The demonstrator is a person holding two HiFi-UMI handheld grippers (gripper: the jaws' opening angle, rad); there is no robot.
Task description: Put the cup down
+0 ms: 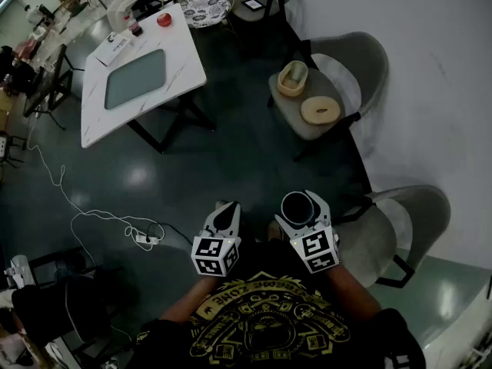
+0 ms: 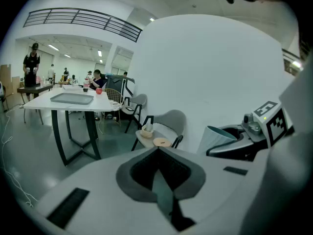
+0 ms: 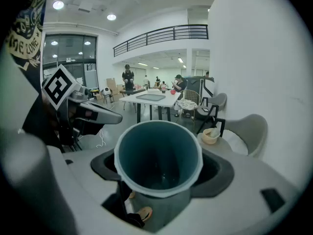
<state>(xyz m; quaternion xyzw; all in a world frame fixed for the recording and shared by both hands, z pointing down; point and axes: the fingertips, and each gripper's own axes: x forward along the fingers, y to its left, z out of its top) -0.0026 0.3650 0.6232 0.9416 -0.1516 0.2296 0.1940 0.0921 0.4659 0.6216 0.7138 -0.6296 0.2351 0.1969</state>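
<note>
My right gripper (image 1: 300, 208) has its jaws spread wide and clamped on the cup (image 3: 159, 153), one jaw on each side of its body. My left gripper (image 2: 157, 152) has its jaws pressed together with nothing between them. The cup is teal with a pale rim, and both the head view and the right gripper view look into its open mouth. It hangs in the grip in front of my chest, above the dark floor (image 1: 231, 152), and touches no surface. The two grippers sit side by side, near each other but apart. Just to my right stands a grey chair (image 1: 403, 229). Further ahead a second grey chair (image 1: 357, 60) carries a small basket (image 1: 292, 78) and a round wooden disc (image 1: 320, 110) on its seat. A white table (image 1: 181, 56) with a grey tray (image 1: 135, 78) stands well off to the left, and a white cable (image 1: 100, 217) trails across the floor
</note>
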